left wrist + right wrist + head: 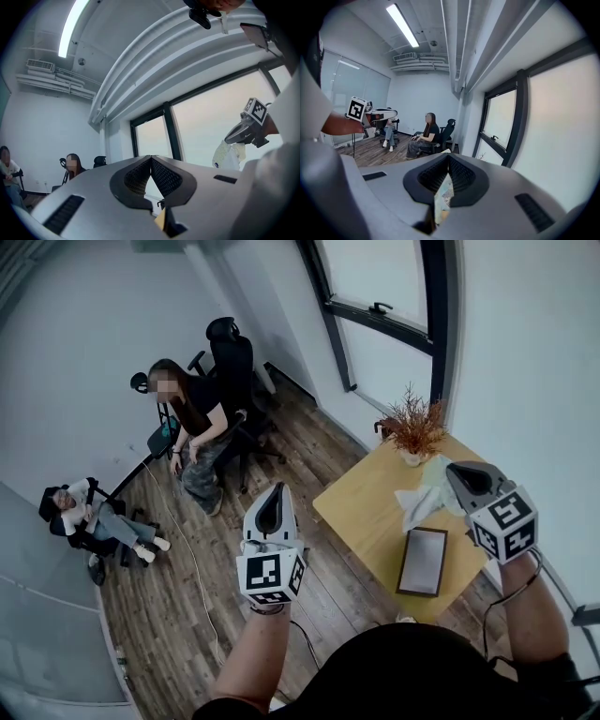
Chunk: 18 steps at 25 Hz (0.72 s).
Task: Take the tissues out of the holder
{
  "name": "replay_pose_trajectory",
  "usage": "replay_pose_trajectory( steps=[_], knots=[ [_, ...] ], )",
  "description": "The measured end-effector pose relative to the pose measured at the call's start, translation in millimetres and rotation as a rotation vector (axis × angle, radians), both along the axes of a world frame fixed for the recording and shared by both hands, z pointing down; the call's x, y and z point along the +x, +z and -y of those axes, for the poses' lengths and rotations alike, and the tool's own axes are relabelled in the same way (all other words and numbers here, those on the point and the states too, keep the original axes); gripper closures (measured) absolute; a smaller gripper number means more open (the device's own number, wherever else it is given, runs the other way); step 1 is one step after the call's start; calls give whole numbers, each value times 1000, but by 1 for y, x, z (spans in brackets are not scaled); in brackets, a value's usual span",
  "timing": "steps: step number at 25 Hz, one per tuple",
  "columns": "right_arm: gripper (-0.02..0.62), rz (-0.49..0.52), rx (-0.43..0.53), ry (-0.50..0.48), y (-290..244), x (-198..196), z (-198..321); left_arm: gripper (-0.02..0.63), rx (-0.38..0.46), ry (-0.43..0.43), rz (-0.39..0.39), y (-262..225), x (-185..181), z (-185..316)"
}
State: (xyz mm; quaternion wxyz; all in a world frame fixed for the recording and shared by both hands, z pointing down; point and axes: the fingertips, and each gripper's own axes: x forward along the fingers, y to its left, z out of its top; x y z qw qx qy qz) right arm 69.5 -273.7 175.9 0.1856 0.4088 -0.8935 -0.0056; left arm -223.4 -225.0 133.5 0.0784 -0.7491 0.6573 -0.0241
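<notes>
White tissue (417,502) hangs pinched in your right gripper (457,479), clear of the holder (419,593) at lower right; left gripper (277,493) closed, empty. Remaining contents: undetermined.

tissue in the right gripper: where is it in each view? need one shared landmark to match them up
Head view: tissue hangs from the right gripper, right of centre, over the wooden table.
Left gripper view: far right, mid-height, under that gripper.
Right gripper view: bottom centre, pinched between the jaws.
Shared landmark: seated person in black top, upper left, lower left and left of centre respectively.
</notes>
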Motion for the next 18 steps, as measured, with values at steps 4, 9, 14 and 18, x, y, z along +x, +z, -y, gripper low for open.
replay_pose_trajectory(
  steps=[4, 9, 14, 18],
  knots=[
    [588, 12, 3, 5, 1, 3, 9, 598, -8, -7, 1, 5, -1, 5],
    [588, 23, -3, 7, 10, 5, 18, 599, -9, -13, 3, 13, -2, 12],
    [588, 22, 3, 8, 8, 3, 15, 598, -9, -12, -2, 13, -4, 10],
    [588, 16, 8, 12, 5, 3, 10, 598, -2, -17, -13, 9, -7, 6]
  ],
)
